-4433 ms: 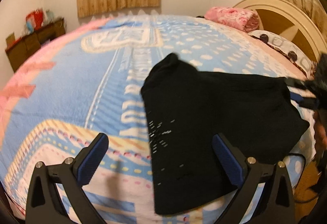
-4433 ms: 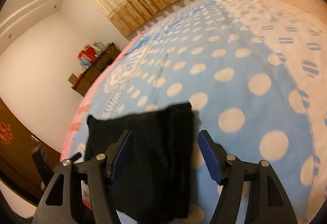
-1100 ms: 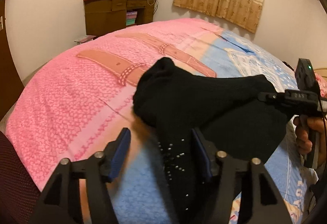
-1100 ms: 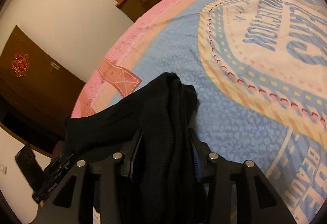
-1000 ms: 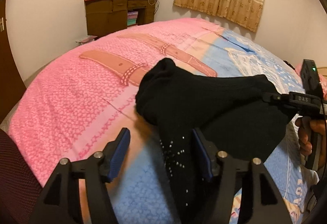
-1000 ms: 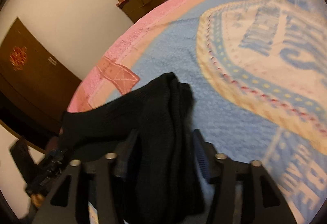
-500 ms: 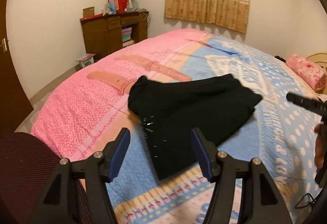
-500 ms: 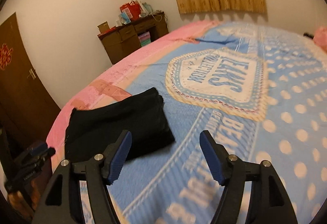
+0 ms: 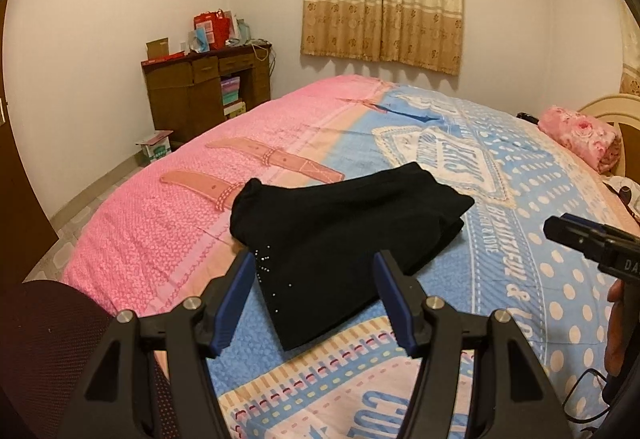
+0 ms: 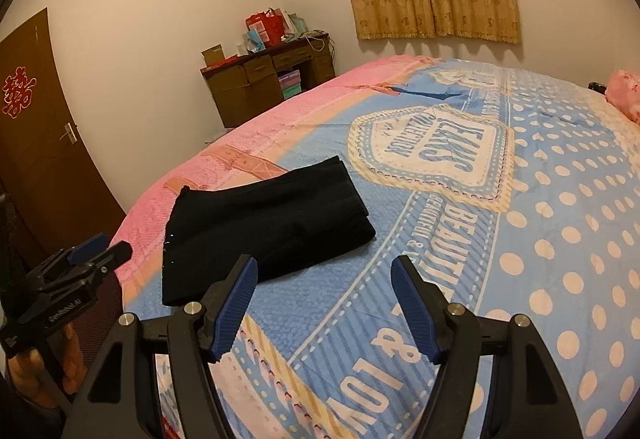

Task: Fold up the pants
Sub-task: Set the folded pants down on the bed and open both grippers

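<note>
The black pants lie folded into a compact flat bundle on the bed, near its foot edge; they also show in the right wrist view. My left gripper is open and empty, held back above the bed's near edge, short of the pants. My right gripper is open and empty, above the blue part of the blanket to the right of the pants. The right gripper's body shows at the right edge of the left wrist view, and the left gripper's body at the left edge of the right wrist view.
The bed carries a pink and blue printed blanket. A rolled pink floral quilt and the headboard are at the far right. A brown desk stands by the far wall. A dark red chair is at my lower left.
Both grippers have let go of the pants and opened. Both have pulled up and back from the bed, so the folded pants now lie free on the blanket.
</note>
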Tool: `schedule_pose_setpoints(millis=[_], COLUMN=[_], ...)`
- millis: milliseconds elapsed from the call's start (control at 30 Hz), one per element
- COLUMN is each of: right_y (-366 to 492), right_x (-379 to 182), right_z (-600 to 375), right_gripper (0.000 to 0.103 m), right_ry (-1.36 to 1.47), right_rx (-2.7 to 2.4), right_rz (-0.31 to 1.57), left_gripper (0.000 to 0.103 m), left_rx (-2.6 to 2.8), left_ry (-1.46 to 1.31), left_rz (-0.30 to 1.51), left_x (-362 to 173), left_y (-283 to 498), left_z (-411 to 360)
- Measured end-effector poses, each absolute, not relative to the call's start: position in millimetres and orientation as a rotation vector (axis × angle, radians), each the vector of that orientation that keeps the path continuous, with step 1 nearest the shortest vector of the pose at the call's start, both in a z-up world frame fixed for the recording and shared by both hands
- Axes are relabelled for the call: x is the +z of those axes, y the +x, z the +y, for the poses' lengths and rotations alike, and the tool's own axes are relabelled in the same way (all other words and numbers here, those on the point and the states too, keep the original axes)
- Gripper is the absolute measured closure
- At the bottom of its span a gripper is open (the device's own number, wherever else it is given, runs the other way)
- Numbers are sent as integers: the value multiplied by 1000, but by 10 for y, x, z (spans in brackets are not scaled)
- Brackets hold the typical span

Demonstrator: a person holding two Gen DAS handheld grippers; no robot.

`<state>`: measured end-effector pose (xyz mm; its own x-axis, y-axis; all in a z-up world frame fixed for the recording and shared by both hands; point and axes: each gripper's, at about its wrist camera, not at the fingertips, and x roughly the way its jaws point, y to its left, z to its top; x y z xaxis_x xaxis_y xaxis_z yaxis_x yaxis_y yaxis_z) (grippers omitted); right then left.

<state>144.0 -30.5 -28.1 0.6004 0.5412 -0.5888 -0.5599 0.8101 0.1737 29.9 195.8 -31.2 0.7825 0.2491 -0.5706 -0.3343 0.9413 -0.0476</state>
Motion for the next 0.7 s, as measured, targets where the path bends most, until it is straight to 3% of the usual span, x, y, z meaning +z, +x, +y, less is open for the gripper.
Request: schedule_pose_setpoints(millis=[700], right_y=[1276], right_x=[-222], right_z=[-207], right_gripper=[32], right_ry=[-58], right_rx=[654], right_rz=[661], left_gripper=[39], left_rx=[323], left_ry=[-143], left_rz=[600], left_x=[-328], left_y=[293], left_z=[1938])
